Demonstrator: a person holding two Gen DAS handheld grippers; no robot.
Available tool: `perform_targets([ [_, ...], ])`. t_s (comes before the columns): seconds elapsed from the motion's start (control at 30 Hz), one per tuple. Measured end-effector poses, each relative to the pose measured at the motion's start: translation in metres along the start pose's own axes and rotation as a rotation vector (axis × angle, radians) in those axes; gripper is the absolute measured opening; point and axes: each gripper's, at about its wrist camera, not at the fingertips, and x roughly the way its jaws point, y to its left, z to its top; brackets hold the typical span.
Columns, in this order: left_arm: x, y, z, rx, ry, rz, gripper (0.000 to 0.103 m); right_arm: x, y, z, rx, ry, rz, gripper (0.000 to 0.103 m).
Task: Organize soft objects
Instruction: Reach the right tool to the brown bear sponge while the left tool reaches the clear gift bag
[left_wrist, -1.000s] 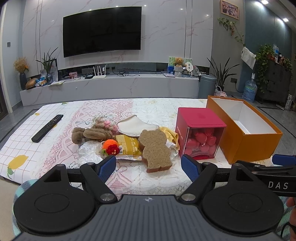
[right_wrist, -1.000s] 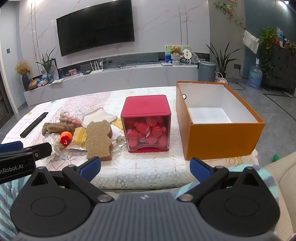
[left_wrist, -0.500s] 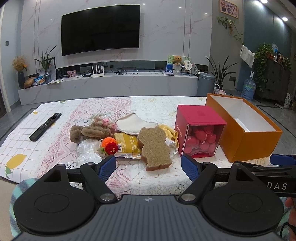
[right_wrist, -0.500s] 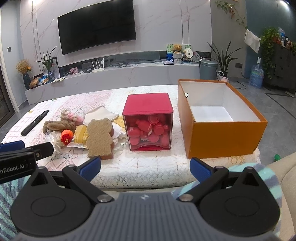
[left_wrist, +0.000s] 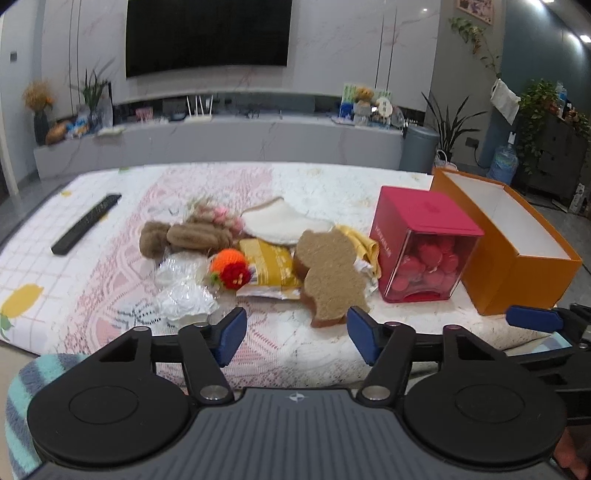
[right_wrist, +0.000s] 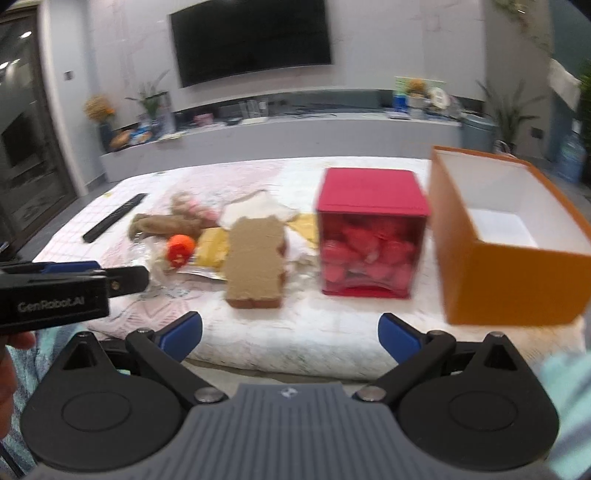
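"GenRobot.AI" stands in pale letters on the side of the left gripper (right_wrist: 122, 282); no other text is legible.

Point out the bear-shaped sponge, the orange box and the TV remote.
bear-shaped sponge (left_wrist: 330, 271): left wrist view, on its flat tan face.
orange box (left_wrist: 517, 275): left wrist view, on its near outer wall.
TV remote (left_wrist: 86, 223): left wrist view, mid-body.

The right hand-held gripper (right_wrist: 290, 336) hangs with jaws wide apart and empty at the bed's (right_wrist: 295, 332) near edge. Ahead, a bear-shaped sponge (right_wrist: 255, 266) lies left of the red box (right_wrist: 371, 229), with the open orange box (right_wrist: 509, 273) right of it. The picture is blurred.
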Motion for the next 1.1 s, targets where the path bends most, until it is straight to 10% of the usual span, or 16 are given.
perform_targets([
  [0.27,0.024,0.036,0.019,-0.044,0.073,0.041,0.055,0.049,0.018,0.021,-0.068,0.065,0.067,0.091],
  [1.1,0.133,0.111,0.03,-0.321,0.303,0.188,0.081,0.186,0.032,0.041,-0.023,0.155,0.049,0.09],
])
